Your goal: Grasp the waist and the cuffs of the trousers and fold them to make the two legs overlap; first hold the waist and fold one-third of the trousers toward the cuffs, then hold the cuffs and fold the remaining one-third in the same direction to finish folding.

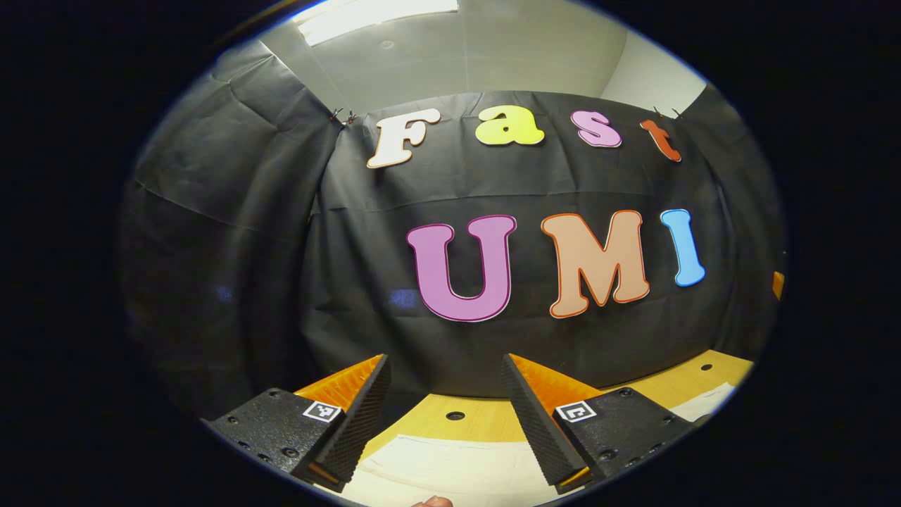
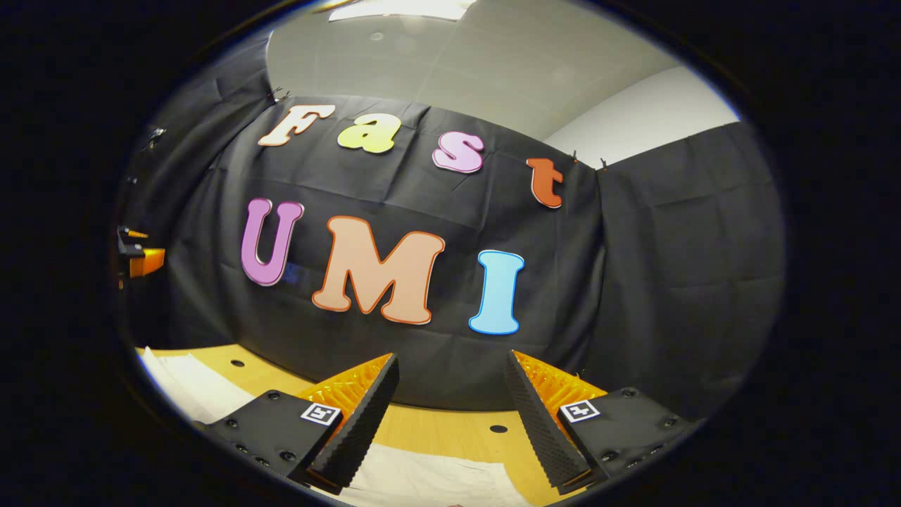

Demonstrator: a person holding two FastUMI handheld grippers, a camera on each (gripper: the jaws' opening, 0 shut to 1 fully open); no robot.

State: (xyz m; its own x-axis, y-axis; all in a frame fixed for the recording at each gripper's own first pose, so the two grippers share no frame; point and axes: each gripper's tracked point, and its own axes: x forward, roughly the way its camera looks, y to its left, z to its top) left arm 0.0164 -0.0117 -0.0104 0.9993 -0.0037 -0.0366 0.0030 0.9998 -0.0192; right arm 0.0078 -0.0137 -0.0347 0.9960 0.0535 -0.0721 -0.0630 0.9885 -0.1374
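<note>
The left tool is hovering with fingers spread and empty above the wooden bench, the pale trousers lying flat just below it. The right tool is likewise gaping, empty, with the trousers lying beneath and to its left.

A wooden table with small round holes is lying below and ahead of the gripper. A black cloth wall is hanging straight ahead beyond it, and a pale ceiling with a glowing light panel is showing high above.
</note>
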